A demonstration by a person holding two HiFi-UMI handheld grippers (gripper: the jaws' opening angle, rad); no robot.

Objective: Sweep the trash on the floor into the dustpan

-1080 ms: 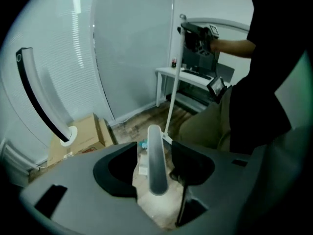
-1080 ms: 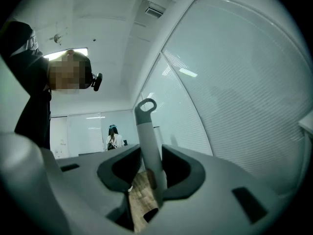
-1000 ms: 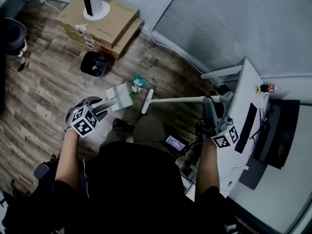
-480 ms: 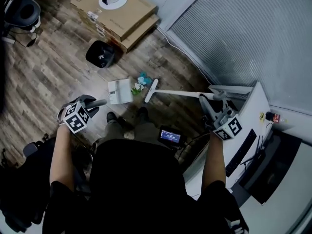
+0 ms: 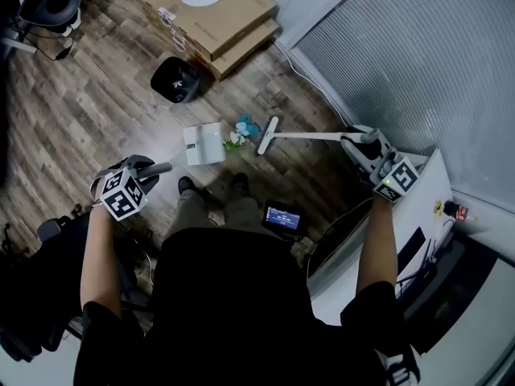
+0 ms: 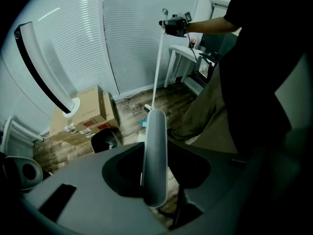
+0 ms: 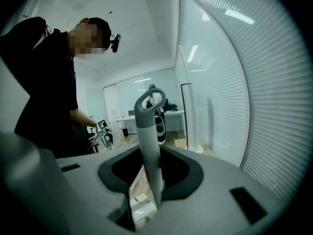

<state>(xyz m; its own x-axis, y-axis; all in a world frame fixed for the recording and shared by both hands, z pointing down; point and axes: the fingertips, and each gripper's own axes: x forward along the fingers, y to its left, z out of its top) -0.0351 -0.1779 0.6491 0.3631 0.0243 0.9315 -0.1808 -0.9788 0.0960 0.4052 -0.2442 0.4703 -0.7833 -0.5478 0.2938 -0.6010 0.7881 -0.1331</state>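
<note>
**Broom head swung in beside the trash**

Since a second ago, the left gripper [image 5: 147, 170] has clamped the dustpan handle [image 5: 165, 166], and the right gripper [image 5: 360, 141] has shifted with the broom.

- Trash [image 5: 241, 129]: one small teal, green and white cluster on the floor [image 5: 96, 111]. Piece count can't be told.
- It lies just off the lip of the one white dustpan [image 5: 205, 143], not in it.
- One broom head [image 5: 267, 135] is just beside the trash, on the side opposite the dustpan.
- The right gripper pinches the broom handle [image 5: 310, 135] near its top.
- One black bin [image 5: 177, 80] is further out. Its contents are unreadable.
- Two stacked cardboard boxes [image 5: 233, 14] sit beyond the bin.
</note>
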